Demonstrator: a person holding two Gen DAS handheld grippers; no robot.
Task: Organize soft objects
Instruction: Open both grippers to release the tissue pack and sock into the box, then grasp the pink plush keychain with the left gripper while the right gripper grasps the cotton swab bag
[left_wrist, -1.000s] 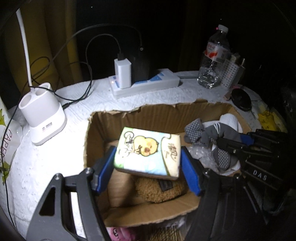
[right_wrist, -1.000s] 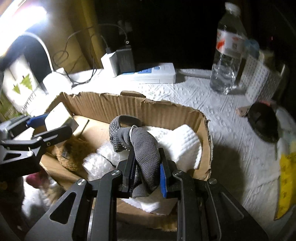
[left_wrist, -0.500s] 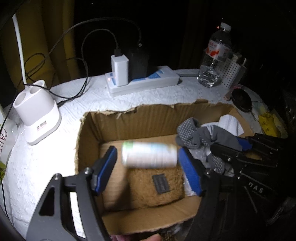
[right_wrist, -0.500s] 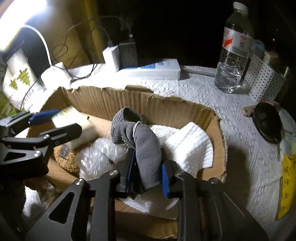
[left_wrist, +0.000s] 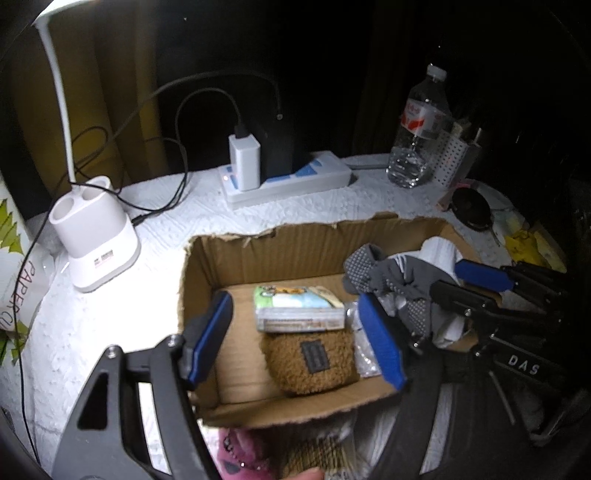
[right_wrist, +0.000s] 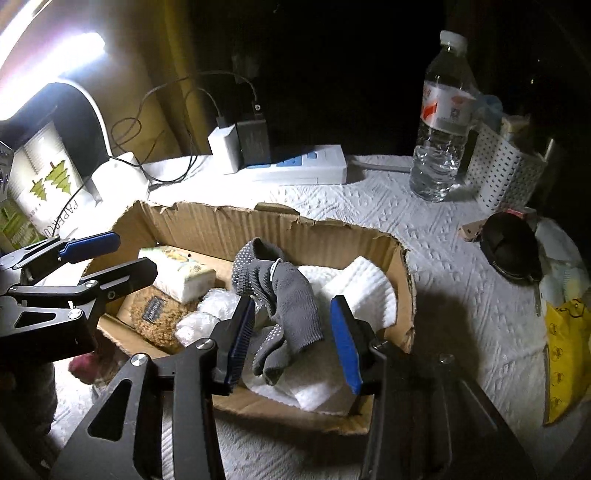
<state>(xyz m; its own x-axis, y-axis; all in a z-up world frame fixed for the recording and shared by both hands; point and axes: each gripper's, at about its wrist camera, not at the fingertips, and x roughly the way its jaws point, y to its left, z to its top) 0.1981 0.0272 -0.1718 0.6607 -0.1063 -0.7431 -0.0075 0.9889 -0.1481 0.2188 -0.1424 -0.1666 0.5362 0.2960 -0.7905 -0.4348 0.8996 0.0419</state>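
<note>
Hovering tilted down over cardboard box, left gripper fingers spread, empty, right gripper fingers just opened off grey sock

both grippers' fingers apart, pointing downward

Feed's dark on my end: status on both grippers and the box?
Left gripper open, tissue pack lying in cardboard box. Right gripper jaws just opening, grey gloves loose on white towel. Nothing blocking.
</note>
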